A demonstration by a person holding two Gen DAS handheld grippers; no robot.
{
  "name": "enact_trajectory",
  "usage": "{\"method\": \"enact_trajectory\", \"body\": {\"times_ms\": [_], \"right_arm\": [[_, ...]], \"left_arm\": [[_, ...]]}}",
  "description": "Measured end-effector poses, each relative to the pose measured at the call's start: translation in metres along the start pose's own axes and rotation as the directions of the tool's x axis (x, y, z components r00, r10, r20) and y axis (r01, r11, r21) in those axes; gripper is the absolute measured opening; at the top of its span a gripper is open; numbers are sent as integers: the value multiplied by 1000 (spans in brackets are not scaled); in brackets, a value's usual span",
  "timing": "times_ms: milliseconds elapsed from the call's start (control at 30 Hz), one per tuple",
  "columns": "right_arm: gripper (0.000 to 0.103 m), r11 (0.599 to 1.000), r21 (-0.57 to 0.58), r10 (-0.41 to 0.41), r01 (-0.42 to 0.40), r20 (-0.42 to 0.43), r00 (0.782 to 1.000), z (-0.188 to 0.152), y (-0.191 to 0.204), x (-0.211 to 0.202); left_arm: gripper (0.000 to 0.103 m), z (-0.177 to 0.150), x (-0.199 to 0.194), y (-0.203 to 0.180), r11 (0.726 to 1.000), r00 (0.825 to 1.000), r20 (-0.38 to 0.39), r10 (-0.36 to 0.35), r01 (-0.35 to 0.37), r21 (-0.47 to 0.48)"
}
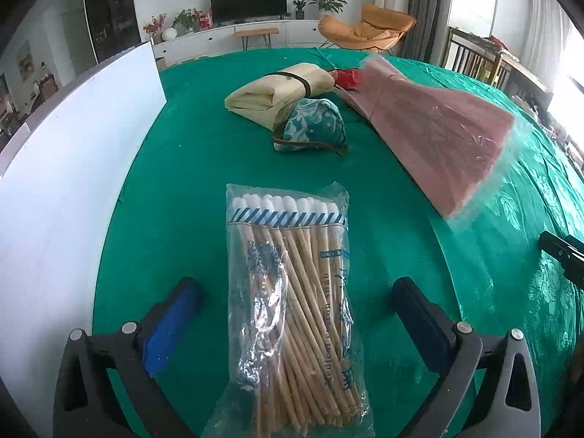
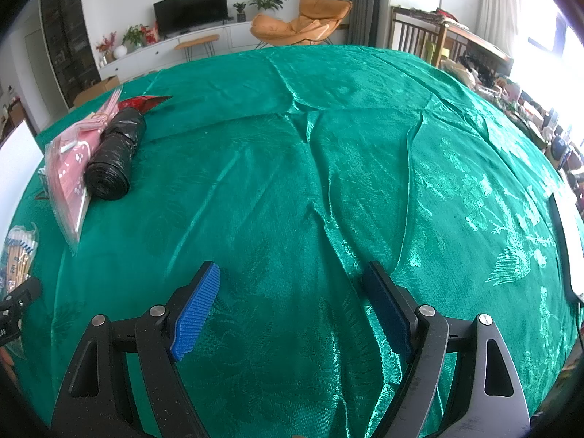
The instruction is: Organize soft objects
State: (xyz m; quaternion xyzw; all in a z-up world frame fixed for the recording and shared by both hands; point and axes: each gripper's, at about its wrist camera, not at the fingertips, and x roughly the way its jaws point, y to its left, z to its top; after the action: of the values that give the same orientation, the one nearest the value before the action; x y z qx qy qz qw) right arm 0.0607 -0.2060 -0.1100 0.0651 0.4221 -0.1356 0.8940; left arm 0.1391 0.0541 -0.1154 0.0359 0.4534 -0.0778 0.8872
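Observation:
In the left wrist view a clear bag of cotton swabs (image 1: 292, 299) lies on the green tablecloth (image 1: 189, 168) between the fingers of my open left gripper (image 1: 295, 292), which does not touch it. Beyond it lie a teal patterned pouch (image 1: 314, 127), a folded cream cloth with a band (image 1: 277, 91) and a pink packet in clear plastic (image 1: 438, 131). My right gripper (image 2: 292, 281) is open and empty over bare cloth. In the right wrist view a black bag roll (image 2: 115, 157) rests on the pink packet (image 2: 69, 175) at the far left.
A white board (image 1: 73, 168) stands along the table's left side. A red packet (image 1: 346, 76) peeks out behind the pink one. The swab bag (image 2: 16, 252) shows at the right view's left edge. The cloth (image 2: 328, 182) is wrinkled in the middle.

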Motion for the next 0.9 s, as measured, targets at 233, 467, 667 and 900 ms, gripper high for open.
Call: {"method": "enact_trajectory", "body": {"times_ms": [233, 467, 667, 900], "right_arm": [[83, 1000, 0, 0, 0, 0, 1000, 0, 0, 0], [83, 1000, 0, 0, 0, 0, 1000, 0, 0, 0], [85, 1000, 1, 8, -8, 0, 1000, 0, 0, 0], [89, 1000, -9, 17, -17, -5, 1000, -1, 2, 2]], "left_arm": [[103, 1, 1, 0, 1000, 1000, 0, 0, 0, 0], [103, 1, 1, 0, 1000, 1000, 0, 0, 0, 0], [103, 1, 1, 0, 1000, 1000, 0, 0, 0, -1], [103, 1, 1, 0, 1000, 1000, 0, 0, 0, -1]]}}
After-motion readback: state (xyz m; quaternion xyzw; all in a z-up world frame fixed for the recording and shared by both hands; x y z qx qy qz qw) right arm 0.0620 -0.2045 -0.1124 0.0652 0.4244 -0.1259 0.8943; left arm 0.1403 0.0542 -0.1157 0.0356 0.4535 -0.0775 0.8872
